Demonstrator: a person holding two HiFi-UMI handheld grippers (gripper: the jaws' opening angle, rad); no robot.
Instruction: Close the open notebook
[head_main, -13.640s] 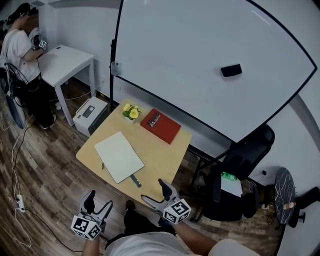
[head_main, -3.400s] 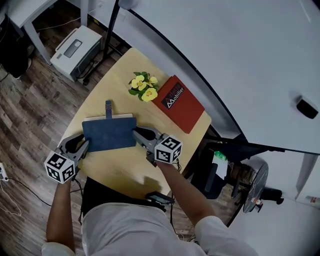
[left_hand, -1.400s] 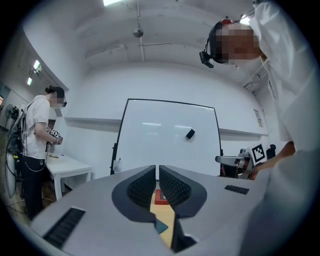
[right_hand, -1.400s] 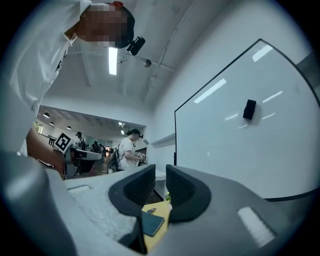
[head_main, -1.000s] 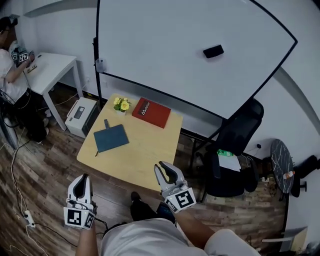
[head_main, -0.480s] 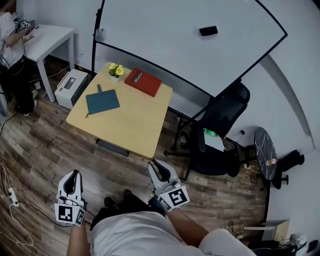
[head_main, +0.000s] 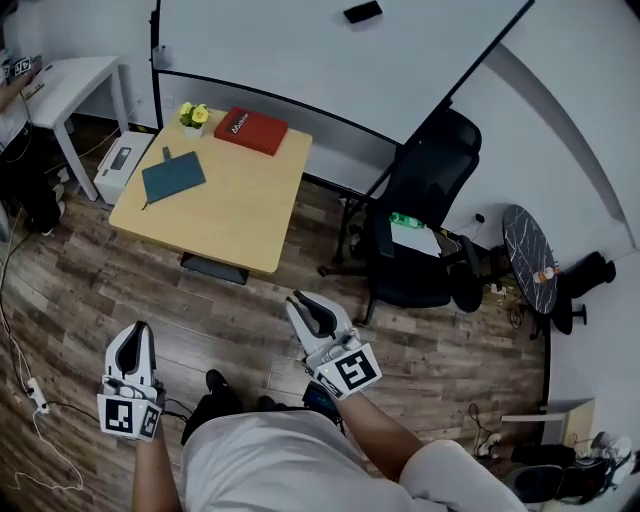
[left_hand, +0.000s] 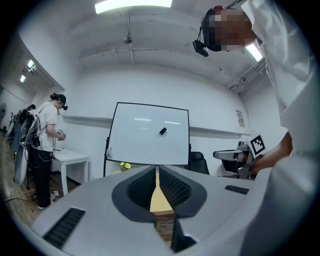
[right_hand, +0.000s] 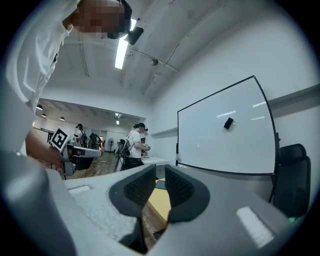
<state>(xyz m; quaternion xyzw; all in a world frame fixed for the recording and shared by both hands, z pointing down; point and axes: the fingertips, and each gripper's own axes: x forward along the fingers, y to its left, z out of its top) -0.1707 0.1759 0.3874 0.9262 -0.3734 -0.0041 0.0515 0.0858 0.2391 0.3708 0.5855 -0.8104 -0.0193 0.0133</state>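
Head view: the table (head_main: 235, 215) stands at 10 o'clock in the frame on a wood floor (head_main: 440, 350), well apart from both grippers. The notebook (head_main: 173, 177) lies flat and closed on it, blue cover up, near the table's 9 o'clock edge, with a dark tab sticking out of its 12 o'clock end. Flowers (head_main: 193, 116) stand at 12 o'clock from the notebook and a red book (head_main: 250, 131) lies at 2 o'clock from it, by the far edge; neither touches the notebook. A whiteboard (head_main: 260, 40) stands behind the table at 12 o'clock, a black chair (head_main: 425, 225) at the table's 3 o'clock, and a white box (head_main: 118, 160) sits on the floor at its 9 o'clock. A dark round stand (head_main: 527, 262) is at 3 o'clock in the frame. The left gripper (head_main: 133, 338) hangs over the floor at 7 o'clock and the right gripper (head_main: 303, 306) at 6 o'clock, both pointing toward the table. In the left gripper view the jaws are clenched together with only a sliver of table showing between the pads, and nothing is held. In the right gripper view the jaws are all but together, leaving a thin gap through which the table edge and the notebook far off show, and they grasp nothing.
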